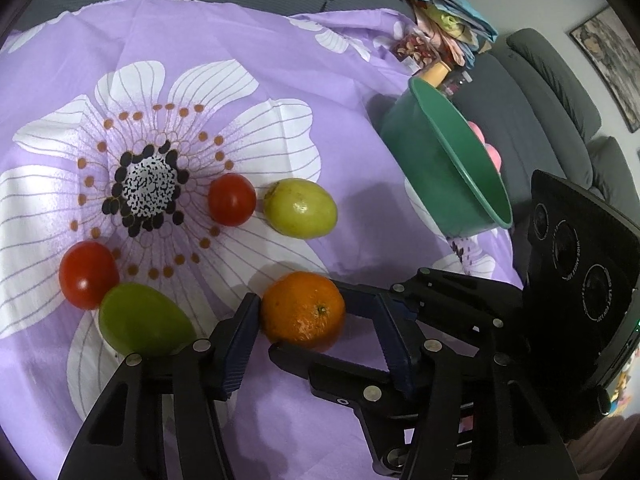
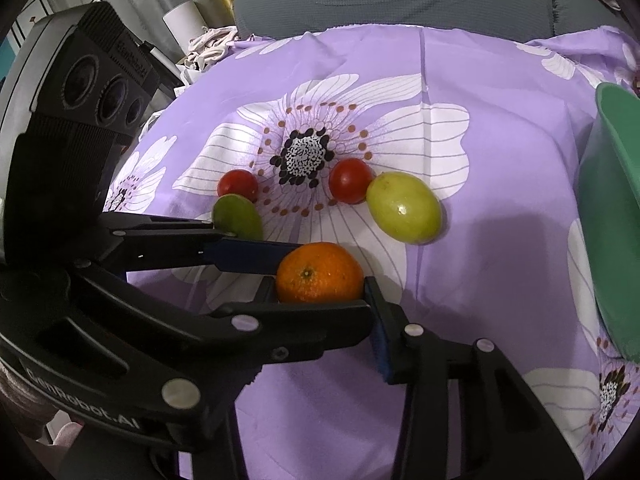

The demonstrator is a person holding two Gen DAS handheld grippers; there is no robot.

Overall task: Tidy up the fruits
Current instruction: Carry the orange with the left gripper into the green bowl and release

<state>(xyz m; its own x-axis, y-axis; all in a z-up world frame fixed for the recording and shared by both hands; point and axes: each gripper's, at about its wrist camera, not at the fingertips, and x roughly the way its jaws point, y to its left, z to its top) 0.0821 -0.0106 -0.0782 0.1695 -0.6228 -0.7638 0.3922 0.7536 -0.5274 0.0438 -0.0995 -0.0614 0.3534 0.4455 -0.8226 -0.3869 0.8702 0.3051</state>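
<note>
1. Two hand-held grippers converge on a single mandarin orange [image 1: 304, 312] lying on a purple floral cloth [image 1: 200, 40], near its front edge and apart from the other fruit.
2. The right gripper [image 2: 318, 284] appears clenched on the orange, with one pad against each side in its own view.
3. The left gripper [image 1: 316, 308] brackets the same fruit crosswise. Its left pad touches the peel, while the other pad seems to stand just off it. Whether it truly clamps cannot be told.
4. The step in hand looks like the pickup of the orange, probably bound for the green plastic bowl [image 1: 420, 136] at the cloth's right side.
5. To do it well, one gripper should carry and the other let go, since two crossed grips on one round fruit invite a squeeze or a tangle of fingers.
6. The lift should go straight up before any swing toward the bowl, clear of the green oval fruit [image 1: 142, 320] just beside the left finger.
7. The count:
   - one orange;
   - two red tomatoes [image 1: 232, 199] [image 1: 88, 274];
   - two green oval fruits, the second [image 1: 300, 208] resting next to the farther tomato;
   - one bowl.
8. Something pink [image 1: 494, 156] shows inside the bowl; what it is and how many cannot be made out.
</note>
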